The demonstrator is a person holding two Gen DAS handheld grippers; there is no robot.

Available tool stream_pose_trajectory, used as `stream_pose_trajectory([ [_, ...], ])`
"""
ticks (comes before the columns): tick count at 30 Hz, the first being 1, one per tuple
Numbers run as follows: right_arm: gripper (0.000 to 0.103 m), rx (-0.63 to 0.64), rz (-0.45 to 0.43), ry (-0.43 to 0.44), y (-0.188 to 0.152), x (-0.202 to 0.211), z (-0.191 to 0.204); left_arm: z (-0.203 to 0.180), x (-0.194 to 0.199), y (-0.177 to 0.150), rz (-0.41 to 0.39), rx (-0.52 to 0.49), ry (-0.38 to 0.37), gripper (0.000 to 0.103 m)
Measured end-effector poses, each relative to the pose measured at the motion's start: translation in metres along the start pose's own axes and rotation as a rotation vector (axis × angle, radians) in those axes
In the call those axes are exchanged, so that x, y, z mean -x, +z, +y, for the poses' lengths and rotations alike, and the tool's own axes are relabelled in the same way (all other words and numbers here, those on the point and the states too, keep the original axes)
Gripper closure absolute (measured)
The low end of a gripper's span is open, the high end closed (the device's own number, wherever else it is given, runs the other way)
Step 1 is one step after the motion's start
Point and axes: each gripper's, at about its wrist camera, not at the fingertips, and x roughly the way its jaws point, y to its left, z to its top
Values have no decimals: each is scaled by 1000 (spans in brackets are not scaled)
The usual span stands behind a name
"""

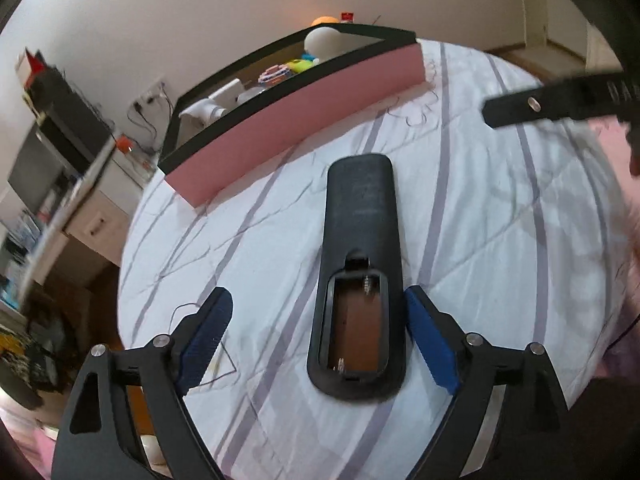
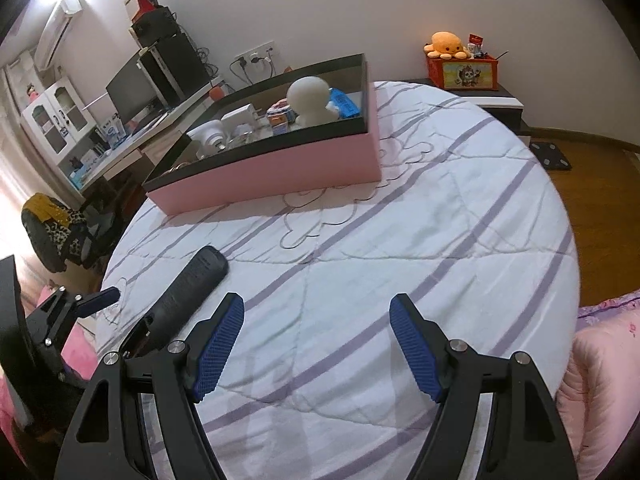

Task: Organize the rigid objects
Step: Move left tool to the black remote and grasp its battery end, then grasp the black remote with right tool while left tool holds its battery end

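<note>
We judge the job mostly done: the pink box (image 2: 280, 168) at the far side of the bed (image 2: 400, 260) already holds a white figure (image 2: 307, 100), a blue item (image 2: 344, 105), a small white box (image 2: 240, 117) and other bits we cannot name. What looks left is the remote (image 1: 360, 276), which lies face down on the bedding, well short of the box, its battery bay uncovered and empty.

Our left gripper (image 1: 320, 340) is spread wide around the near end of the remote. Its right pad (image 1: 430, 344) sits just beside the remote's edge, perhaps touching, while the left pad (image 1: 206, 340) stands clearly apart. So nothing is pinched yet. Our right gripper (image 2: 316, 344) is also spread, over bare bedding, holding nothing.

The left view gives us the open bay, its spring contacts and how the remote lies between the pads; the box contents are half hidden behind its near wall there. The right view looks down into the box and shows room at its near end. It also shows the remote (image 2: 188, 296) only partly, behind our own finger, and the left gripper (image 2: 96, 300) from the side.
</note>
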Motion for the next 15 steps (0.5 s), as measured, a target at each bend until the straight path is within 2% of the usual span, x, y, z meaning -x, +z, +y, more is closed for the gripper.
stream_pose_trajectory([
  [1,26,4,-1,7,0,-1,4,1,1,-1,-6,2,-2,17],
  [2,26,8,2,15,0,-3,7,3,1,-2,-3,16,-32,27],
  [3,26,13,4,20,0,-4,10,9,0,-2,9,44,-101,38],
  [4,26,18,3,27,0,-5,14,15,-2,-2,17,79,-150,42],
  [6,26,16,7,40,-2,-7,19,24,-3,-4,28,120,-192,52],
  [11,26,-19,31,107,-7,-17,33,38,-3,-7,31,185,-221,52],
  [15,26,-5,50,111,-9,-25,45,46,0,-9,26,201,-220,52],
])
